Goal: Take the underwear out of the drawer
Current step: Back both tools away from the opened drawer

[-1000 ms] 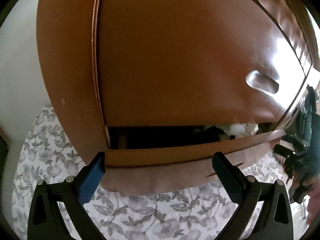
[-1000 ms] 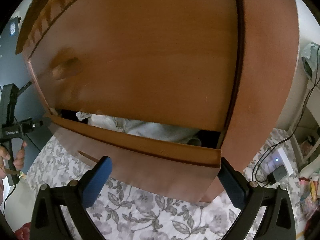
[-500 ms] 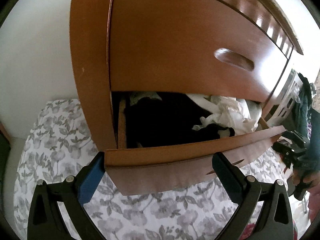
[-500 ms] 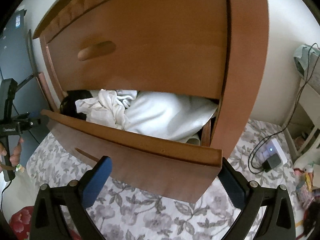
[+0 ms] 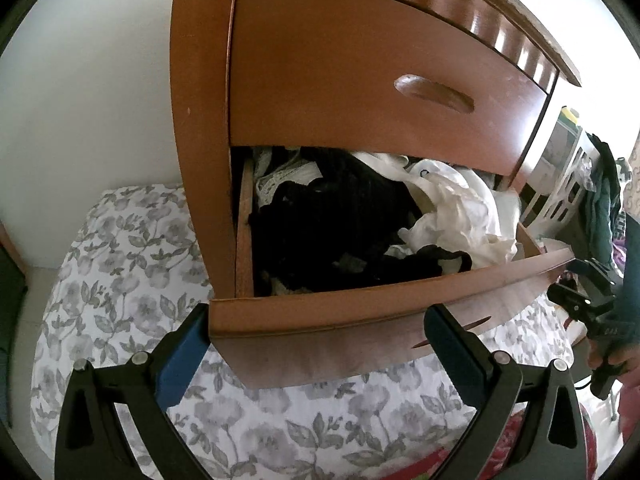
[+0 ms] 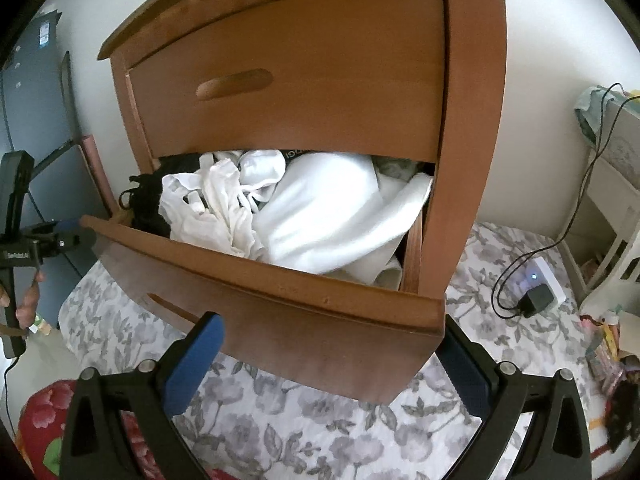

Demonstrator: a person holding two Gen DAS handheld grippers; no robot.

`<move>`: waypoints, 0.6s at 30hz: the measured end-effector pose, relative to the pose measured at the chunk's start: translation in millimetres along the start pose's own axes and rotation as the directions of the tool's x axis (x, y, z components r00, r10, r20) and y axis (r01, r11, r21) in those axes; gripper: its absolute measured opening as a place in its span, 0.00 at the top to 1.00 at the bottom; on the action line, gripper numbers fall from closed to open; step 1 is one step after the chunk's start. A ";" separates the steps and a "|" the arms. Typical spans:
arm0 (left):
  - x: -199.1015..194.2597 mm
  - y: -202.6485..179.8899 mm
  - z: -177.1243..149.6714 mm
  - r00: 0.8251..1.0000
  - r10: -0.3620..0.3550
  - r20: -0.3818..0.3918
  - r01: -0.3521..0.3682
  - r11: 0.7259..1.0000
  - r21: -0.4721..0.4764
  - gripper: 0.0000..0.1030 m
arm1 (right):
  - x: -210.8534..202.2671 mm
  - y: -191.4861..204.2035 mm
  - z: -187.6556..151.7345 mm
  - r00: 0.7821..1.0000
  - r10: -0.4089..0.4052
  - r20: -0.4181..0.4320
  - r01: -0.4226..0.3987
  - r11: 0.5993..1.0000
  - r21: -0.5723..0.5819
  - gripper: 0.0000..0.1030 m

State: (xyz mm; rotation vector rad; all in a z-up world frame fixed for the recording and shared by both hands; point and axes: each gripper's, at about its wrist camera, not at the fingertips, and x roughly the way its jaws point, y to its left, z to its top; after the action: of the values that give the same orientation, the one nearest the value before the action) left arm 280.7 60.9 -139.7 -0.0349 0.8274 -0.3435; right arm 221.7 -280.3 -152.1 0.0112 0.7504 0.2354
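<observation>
While your two grippers hang in front of the wooden dresser (image 6: 304, 80), the lower drawer (image 5: 360, 320) stands pulled out above the flowered bedspread (image 5: 120, 248). Your left gripper (image 5: 316, 344) has its fingers spread wide with nothing between them, one blue pad at the drawer's left front corner, the other below its front panel. Your right gripper (image 6: 332, 356) is likewise spread and empty, its fingers straddling the drawer's right front corner. The underwear lies inside the drawer: a dark pile (image 5: 332, 232) fills the left side, crumpled white pieces (image 6: 216, 208) sit in the middle, and a larger white bundle (image 6: 332, 216) takes up the right side. The upper drawer (image 6: 288, 84) above is closed. On the bedspread to the right, a charger (image 6: 536, 300) lies with its cable.
</observation>
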 end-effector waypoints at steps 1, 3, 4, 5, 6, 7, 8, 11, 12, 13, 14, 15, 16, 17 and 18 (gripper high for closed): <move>-1.7 -0.7 -1.8 1.000 0.000 -0.001 0.000 1.000 -0.001 0.00 | -1.3 0.1 -1.8 1.000 0.000 0.000 0.000 1.000 -0.002 0.00; -9.5 -6.6 -4.3 1.000 0.001 -0.003 -0.001 1.000 0.001 0.00 | -4.3 2.0 -3.6 1.000 -0.001 -0.001 0.001 1.000 -0.001 0.00; -12.4 -9.0 -6.3 1.000 0.001 -0.005 -0.001 1.000 0.006 0.00 | -5.8 2.3 -5.4 1.000 -0.002 -0.002 0.002 1.000 0.000 0.00; -14.1 -10.3 -8.6 1.000 0.003 -0.006 -0.003 1.000 0.014 0.00 | -7.4 4.2 -6.2 1.000 -0.003 -0.002 0.003 1.000 0.000 0.00; -15.8 -11.2 -10.6 1.000 0.004 -0.007 -0.004 1.000 0.018 0.00 | -7.3 4.1 -6.1 1.000 -0.002 -0.003 0.002 1.000 -0.001 0.00; -18.1 -12.3 -12.2 1.000 0.006 -0.008 -0.006 1.000 0.020 0.00 | -10.3 6.1 -8.0 1.000 -0.002 -0.005 0.002 1.000 -0.005 0.00; -19.2 -12.6 -13.5 1.000 0.006 -0.008 -0.006 1.000 0.019 0.00 | -12.8 7.5 -10.3 1.000 -0.002 -0.006 0.002 1.000 -0.008 0.00; -22.3 -13.1 -17.1 1.000 0.002 -0.007 -0.002 1.000 0.014 0.00 | -17.4 9.5 -17.5 1.000 -0.001 -0.006 0.001 1.000 -0.018 0.00; -22.4 -12.9 -18.1 1.000 0.002 -0.008 -0.001 1.000 0.013 0.00 | -18.5 9.8 -19.4 1.000 -0.002 -0.006 0.002 1.000 -0.021 0.00; -23.5 -13.6 -19.7 1.000 0.002 -0.008 -0.002 1.000 0.015 0.00 | -19.4 10.2 -20.6 1.000 -0.002 -0.007 0.002 1.000 -0.021 0.00; -23.8 -13.9 -20.4 1.000 0.003 -0.008 -0.002 1.000 0.016 0.00 | -20.3 10.2 -21.9 1.000 -0.001 -0.007 0.001 1.000 -0.020 0.00; -24.1 -13.7 -21.5 1.000 0.002 -0.008 -0.002 1.000 0.016 0.00 | -21.3 10.1 -23.2 1.000 0.000 -0.007 0.000 1.000 -0.018 0.00; -24.7 -12.8 -22.5 1.000 0.004 -0.002 -0.004 1.000 0.015 0.00 | -22.2 10.4 -24.2 1.000 0.001 -0.009 -0.001 1.000 -0.018 0.00; -25.2 -12.0 -23.0 1.000 0.004 0.003 -0.004 1.000 0.009 0.00 | -22.3 9.5 -25.7 1.000 0.005 -0.009 -0.005 1.000 -0.020 0.00; -27.1 -11.5 -23.5 1.000 0.000 0.007 0.000 1.000 0.001 0.00 | -22.7 10.0 -26.1 1.000 0.009 -0.008 -0.009 1.000 -0.023 0.00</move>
State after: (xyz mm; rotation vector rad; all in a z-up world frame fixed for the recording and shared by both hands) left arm 243.3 60.9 -134.4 -0.0353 0.8205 -0.3431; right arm 185.9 -277.4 -155.0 -0.0082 0.7552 0.2529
